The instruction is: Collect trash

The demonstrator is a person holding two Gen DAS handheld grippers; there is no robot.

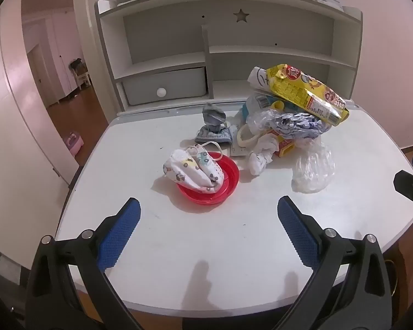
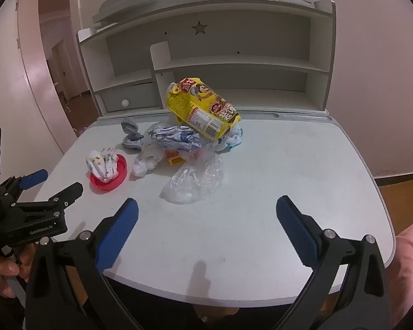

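A pile of trash lies on the white desk (image 1: 179, 242). A yellow snack bag (image 1: 308, 93) tops it, also in the right wrist view (image 2: 203, 110). Below are a crumpled blue-white wrapper (image 1: 297, 123), a clear plastic bag (image 1: 312, 170), a twisted white tissue (image 1: 261, 155) and a grey crumpled cloth (image 1: 213, 126). A patterned face mask (image 1: 192, 170) lies in a red lid (image 1: 225, 189). My left gripper (image 1: 208, 209) is open and empty, short of the red lid. My right gripper (image 2: 206, 209) is open and empty, short of the clear bag (image 2: 195, 181).
A white shelf unit (image 1: 228, 41) with a drawer (image 1: 165, 85) stands at the desk's back. A doorway (image 1: 57, 63) opens at the left. The left gripper's body (image 2: 35, 214) shows at the left edge of the right wrist view.
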